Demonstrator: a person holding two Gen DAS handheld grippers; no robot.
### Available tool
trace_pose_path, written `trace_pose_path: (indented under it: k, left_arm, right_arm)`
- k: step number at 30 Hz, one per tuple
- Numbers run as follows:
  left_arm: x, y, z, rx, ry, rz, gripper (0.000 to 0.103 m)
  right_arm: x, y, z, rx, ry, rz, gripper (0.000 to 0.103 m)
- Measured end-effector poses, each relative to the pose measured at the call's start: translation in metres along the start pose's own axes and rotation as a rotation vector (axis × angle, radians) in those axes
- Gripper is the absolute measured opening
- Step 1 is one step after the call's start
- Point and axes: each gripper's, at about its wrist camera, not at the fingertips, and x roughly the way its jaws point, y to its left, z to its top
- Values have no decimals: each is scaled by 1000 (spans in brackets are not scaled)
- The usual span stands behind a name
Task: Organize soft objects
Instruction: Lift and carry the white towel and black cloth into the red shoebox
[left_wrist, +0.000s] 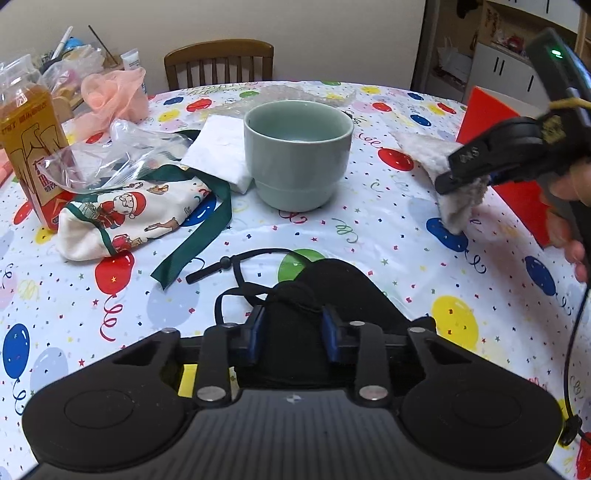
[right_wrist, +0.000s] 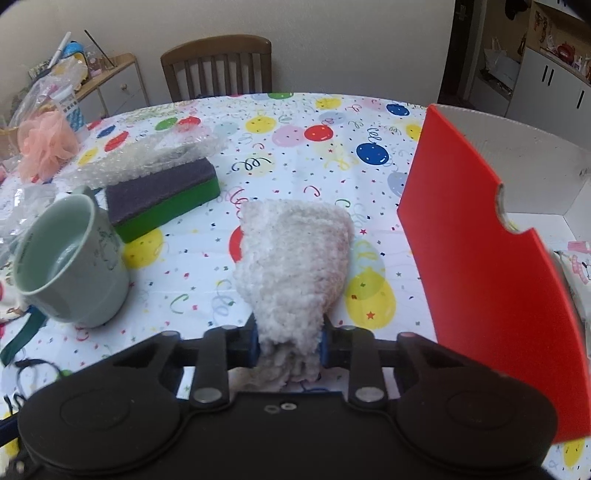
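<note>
My left gripper (left_wrist: 293, 328) is shut on a black fabric pouch (left_wrist: 332, 291) with black cords, low over the table near the front. My right gripper (right_wrist: 290, 345) is shut on a fluffy cream cloth (right_wrist: 295, 254); the cloth's far end rests on the table. It also shows in the left wrist view (left_wrist: 428, 155), held at the right beside the red box. A red-walled box (right_wrist: 476, 251) with a white inside stands right of the right gripper. A Santa-print cloth bag (left_wrist: 125, 218) with a green ribbon lies at the left.
A pale green cup (left_wrist: 297, 155) stands mid-table, with a white folded pad (left_wrist: 221, 147) beside it. A purple-green sponge (right_wrist: 162, 195), bubble wrap (right_wrist: 147, 155), a clear plastic bag (left_wrist: 110, 155), an orange bottle (left_wrist: 31, 147) and peach mesh fabric (left_wrist: 114, 96) sit at the left. A wooden chair (left_wrist: 219, 62) stands behind.
</note>
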Motion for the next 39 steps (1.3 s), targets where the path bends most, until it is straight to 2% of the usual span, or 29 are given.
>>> trace_pose_path:
  k: [3,8,18,23,30,39]
  left_arm:
    - [-4,1,1,-12,-14,-7,17]
    - [-15,-6,4,-12,-43,-39,10]
    - [-46,-25,19,-17,-109,-100,8]
    - [-64,-35,33,-21,-148,-129,8]
    - [-90,-46,65,-50,-206,-190,8]
    - [-123,-76,132,-46,-285,-300,8]
  right_arm:
    - [-13,0,-4,-7,-19,11,22]
    - [-45,-2,-12,-14,-54,61,21]
    - [-118,-24,-24,-4,-125,149,21]
    - [-149,-38,-25,-7,-150,165,20]
    - [-180,-67,-19,5,-197,150,20]
    - [-199,-118,-9,37,-234,96,21]
